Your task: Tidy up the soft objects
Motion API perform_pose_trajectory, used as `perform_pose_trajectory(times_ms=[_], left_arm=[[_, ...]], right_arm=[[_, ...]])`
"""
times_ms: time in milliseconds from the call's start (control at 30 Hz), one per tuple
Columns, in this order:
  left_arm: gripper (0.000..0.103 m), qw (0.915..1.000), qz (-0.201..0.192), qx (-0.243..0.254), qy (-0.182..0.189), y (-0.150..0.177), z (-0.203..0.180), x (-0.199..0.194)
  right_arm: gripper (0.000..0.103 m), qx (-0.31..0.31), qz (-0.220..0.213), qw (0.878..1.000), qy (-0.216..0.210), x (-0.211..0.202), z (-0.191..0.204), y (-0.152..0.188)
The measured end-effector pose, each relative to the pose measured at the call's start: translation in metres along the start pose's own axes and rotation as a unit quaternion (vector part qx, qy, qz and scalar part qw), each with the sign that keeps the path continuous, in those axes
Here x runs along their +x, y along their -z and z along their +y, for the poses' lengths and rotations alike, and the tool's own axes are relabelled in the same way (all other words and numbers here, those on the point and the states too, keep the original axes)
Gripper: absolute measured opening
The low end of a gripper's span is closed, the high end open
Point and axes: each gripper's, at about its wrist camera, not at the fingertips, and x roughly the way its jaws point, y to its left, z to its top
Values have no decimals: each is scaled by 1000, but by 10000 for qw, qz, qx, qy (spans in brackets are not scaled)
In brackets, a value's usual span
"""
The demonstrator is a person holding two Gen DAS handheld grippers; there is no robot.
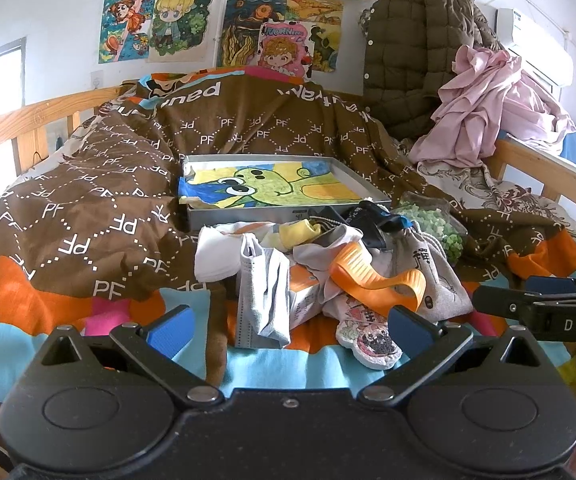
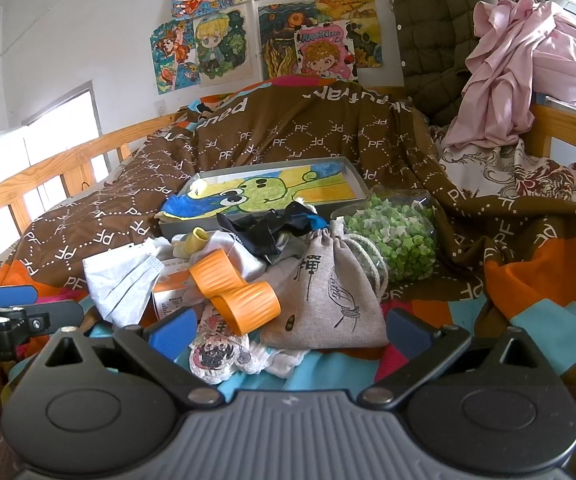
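A heap of small soft things lies on the bed: a grey face mask (image 1: 263, 300) (image 2: 121, 284), a beige drawstring pouch (image 2: 328, 296) (image 1: 436, 276), an orange ribbed band (image 1: 380, 276) (image 2: 235, 292), a black cloth (image 2: 271, 228), a yellow sock (image 1: 296, 232) and a pug patch (image 1: 372, 340) (image 2: 211, 356). Behind the heap a grey tray (image 1: 271, 214) (image 2: 352, 168) holds a frog drawing. My left gripper (image 1: 290, 330) is open just in front of the mask. My right gripper (image 2: 290, 330) is open over the pouch and band.
A clear bag of green bits (image 2: 396, 240) lies right of the heap. A brown patterned quilt (image 1: 87, 208) covers the bed. Wooden rails (image 1: 27, 120) run along the left and right. A dark jacket (image 1: 408, 60) and pink cloth (image 1: 488, 108) hang at back right.
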Motion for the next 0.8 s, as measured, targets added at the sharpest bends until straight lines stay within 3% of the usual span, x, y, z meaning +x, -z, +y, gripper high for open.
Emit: perform_pose_trajectory(times_ms=[800], left_arm=[[102, 9999, 33, -69, 81, 1, 1, 0]], right_arm=[[103, 0, 11, 10000, -15, 0, 0, 0]])
